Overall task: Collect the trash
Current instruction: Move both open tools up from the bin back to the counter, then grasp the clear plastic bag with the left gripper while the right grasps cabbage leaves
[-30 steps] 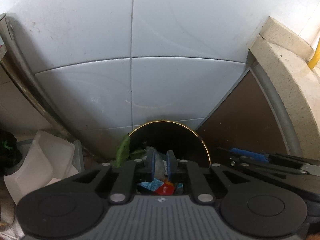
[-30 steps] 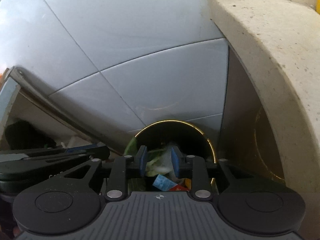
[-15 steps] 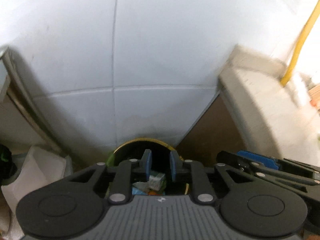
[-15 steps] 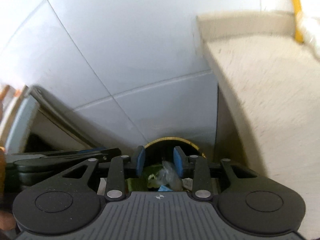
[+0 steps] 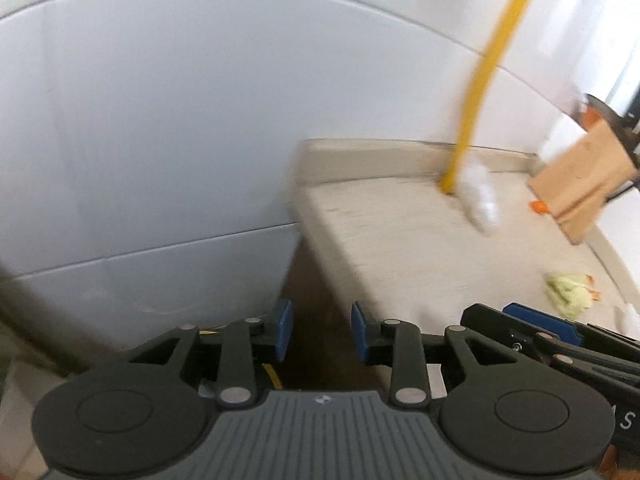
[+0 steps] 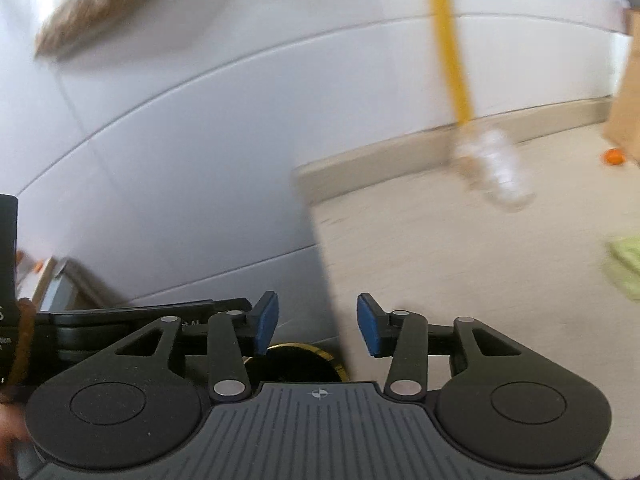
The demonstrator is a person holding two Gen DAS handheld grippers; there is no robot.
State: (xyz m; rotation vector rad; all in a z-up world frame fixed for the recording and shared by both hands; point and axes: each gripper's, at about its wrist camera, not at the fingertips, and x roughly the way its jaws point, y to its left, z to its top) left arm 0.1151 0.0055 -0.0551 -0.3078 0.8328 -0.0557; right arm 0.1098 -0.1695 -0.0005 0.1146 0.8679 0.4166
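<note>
My left gripper (image 5: 320,336) is open and empty, at the left edge of a beige counter (image 5: 392,240). My right gripper (image 6: 316,322) is open and empty, also at the counter's edge (image 6: 460,264). On the counter lie a crumpled yellow-green scrap (image 5: 568,294), also in the right wrist view (image 6: 626,264), a clear plastic bottle (image 5: 480,196), also in the right wrist view (image 6: 500,172), and a small orange piece (image 5: 540,207). The gold rim of the trash bin (image 6: 300,350) shows just below the right fingers; its contents are hidden.
A yellow pipe (image 5: 480,92) rises from the counter by the white tiled wall (image 5: 160,140). A brown paper bag (image 5: 584,188) stands at the counter's far right. The right gripper's body (image 5: 560,344) sits beside my left one.
Both grippers have risen from over the trash bin to counter height and opened wider. The bin and its trash have dropped out of view; the counter top has come into view.
</note>
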